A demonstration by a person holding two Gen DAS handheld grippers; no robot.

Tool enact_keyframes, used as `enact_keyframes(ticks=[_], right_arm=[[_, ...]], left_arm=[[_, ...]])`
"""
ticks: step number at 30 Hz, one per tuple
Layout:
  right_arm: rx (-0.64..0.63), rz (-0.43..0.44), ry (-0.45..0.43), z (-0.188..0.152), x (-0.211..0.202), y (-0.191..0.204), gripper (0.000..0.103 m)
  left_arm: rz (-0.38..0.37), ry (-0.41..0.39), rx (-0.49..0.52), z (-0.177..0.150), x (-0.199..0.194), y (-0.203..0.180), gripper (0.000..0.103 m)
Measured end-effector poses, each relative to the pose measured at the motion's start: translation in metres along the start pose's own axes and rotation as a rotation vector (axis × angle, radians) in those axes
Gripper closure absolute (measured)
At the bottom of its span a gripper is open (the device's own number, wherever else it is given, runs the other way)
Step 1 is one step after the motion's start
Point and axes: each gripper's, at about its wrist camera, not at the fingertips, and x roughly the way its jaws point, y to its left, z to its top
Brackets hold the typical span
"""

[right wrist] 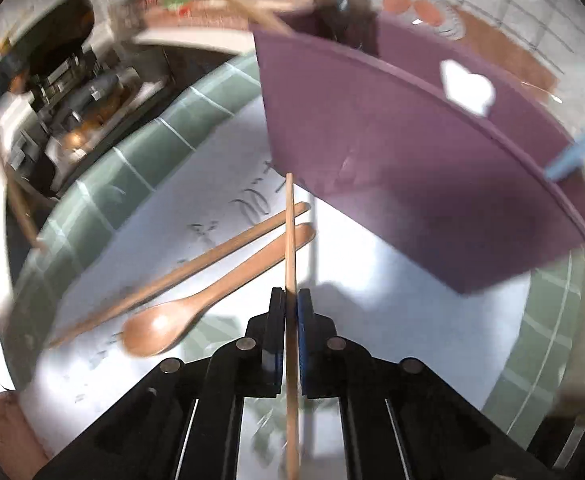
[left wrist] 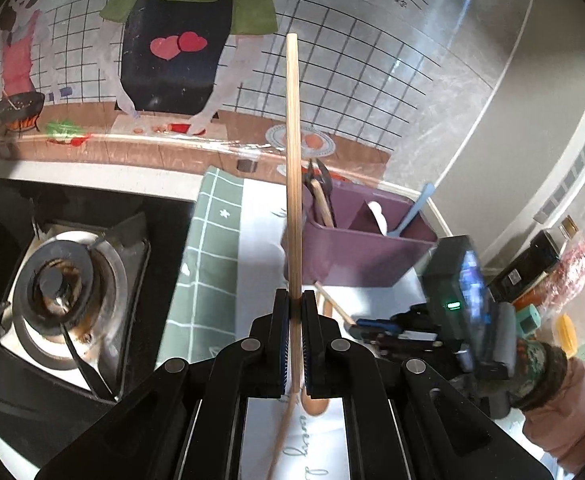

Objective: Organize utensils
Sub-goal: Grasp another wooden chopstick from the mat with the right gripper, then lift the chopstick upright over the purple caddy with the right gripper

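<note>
The left tongs (left wrist: 297,300) are clamped on a pale chopstick (left wrist: 293,160), which stands up between the pads and rises in front of the purple caddy (left wrist: 356,256). The right tongs (right wrist: 291,296) are likewise closed on a second chopstick (right wrist: 290,232), its tip close to the caddy's (right wrist: 392,160) near wall.

The caddy stands on a white mat (left wrist: 260,240) with a green checked border, laid on the worktop (left wrist: 92,174). It is split into compartments: one holds wooden handles (left wrist: 322,204) and some dark utensils, another a white spoon (left wrist: 378,216) and a blue spoon (left wrist: 412,212). A white heart shape (right wrist: 466,86) shows on the caddy in the right view.

On the mat, in front of the caddy, lie a wooden spoon (right wrist: 212,296) and beside it a longer wooden piece (right wrist: 196,268), perhaps another utensil's handle; the blur leaves that unclear. The right chopstick crosses above both.

From the left view the right tongs' body (left wrist: 452,300) sits to the right, held by a gloved hand (left wrist: 540,368) with a pink sleeve. A gas burner (left wrist: 64,292) lies left of the mat, bottles (left wrist: 552,264) stand at the far right, and a cartoon kitchen mural (left wrist: 180,52) covers the wall behind.
</note>
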Motion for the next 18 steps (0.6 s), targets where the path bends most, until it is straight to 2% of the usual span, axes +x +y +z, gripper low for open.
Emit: enact_keyframes(ticks=[5,10,15,18], right_arm=[[0.128,0.03,-0.154,-0.023,-0.068,-0.008,0.098],[0.19,-0.007,-0.325,-0.024,-0.142,-0.01,0.098],[0.218,-0.105,-0.537,-0.002,-0.232,-0.016,0.098],[0.244,-0.149,-0.679,0.017,-0.287,-0.026,0.098]], left_arm=[[-0.037,0.016,0.026,-0.01,-0.003,-0.016,0.097],[-0.078,0.008,0.079,-0.004,-0.013,-0.039,0.097],[-0.091,-0.091,0.161,0.039,-0.037,-0.068,0.097],[-0.091,-0.198,0.201,0.083,-0.061,-0.089,0.097]])
